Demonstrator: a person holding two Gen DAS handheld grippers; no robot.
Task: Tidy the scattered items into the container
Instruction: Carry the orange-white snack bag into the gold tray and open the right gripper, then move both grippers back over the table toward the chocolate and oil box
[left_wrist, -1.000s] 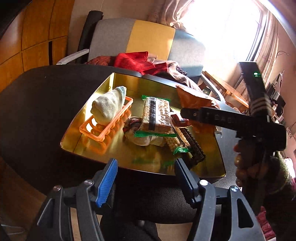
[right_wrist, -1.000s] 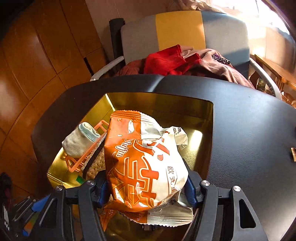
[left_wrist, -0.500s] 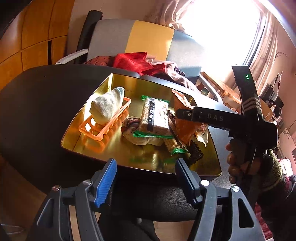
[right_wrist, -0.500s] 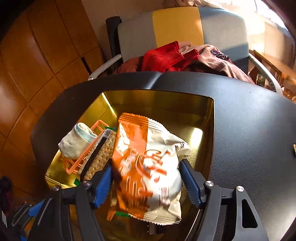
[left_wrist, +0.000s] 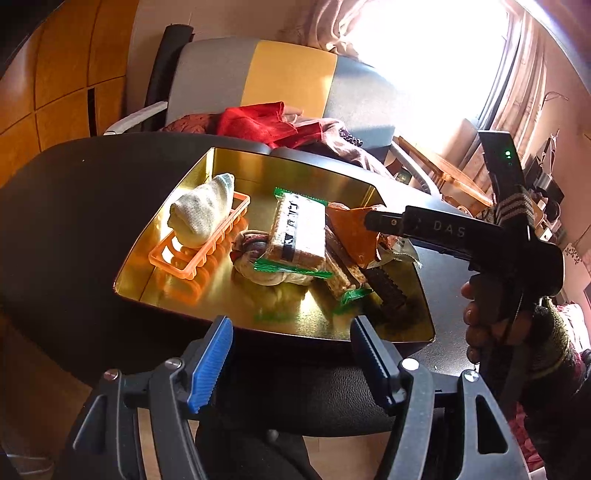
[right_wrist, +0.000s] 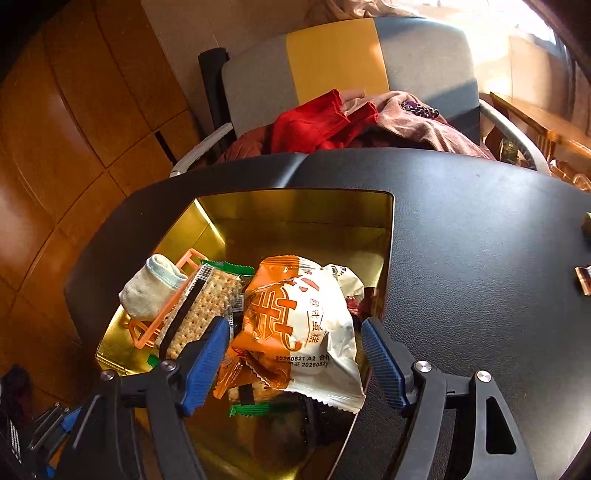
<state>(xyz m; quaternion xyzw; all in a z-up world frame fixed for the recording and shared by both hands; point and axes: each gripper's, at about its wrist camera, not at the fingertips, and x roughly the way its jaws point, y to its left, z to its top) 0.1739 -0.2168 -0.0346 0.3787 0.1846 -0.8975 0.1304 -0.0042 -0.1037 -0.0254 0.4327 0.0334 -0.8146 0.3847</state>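
Observation:
A gold tray (left_wrist: 177, 306) (right_wrist: 295, 206) sits on the black table. In it lie an orange rack (left_wrist: 199, 254) with a rolled sock (left_wrist: 201, 214) on it, cracker packs (left_wrist: 299, 232) (right_wrist: 207, 306), a rolled cloth (left_wrist: 251, 247) and a dark comb (left_wrist: 388, 288). An orange-and-white snack bag (right_wrist: 295, 325) (left_wrist: 351, 236) rests on the pile. My right gripper (right_wrist: 291, 354) is open, its fingers either side of the bag and apart from it. My left gripper (left_wrist: 291, 362) is open and empty, before the tray's near edge.
A chair (right_wrist: 343, 62) with red and pink clothes (right_wrist: 325, 125) stands behind the table. Small items (right_wrist: 585, 280) lie at the table's right edge. A wooden wall is at left. A black seat (left_wrist: 295, 398) lies below the left gripper.
My right gripper opened and let go of the snack bag, which dropped onto the pile in the tray. The right gripper drew back a little. The left gripper barely moved.

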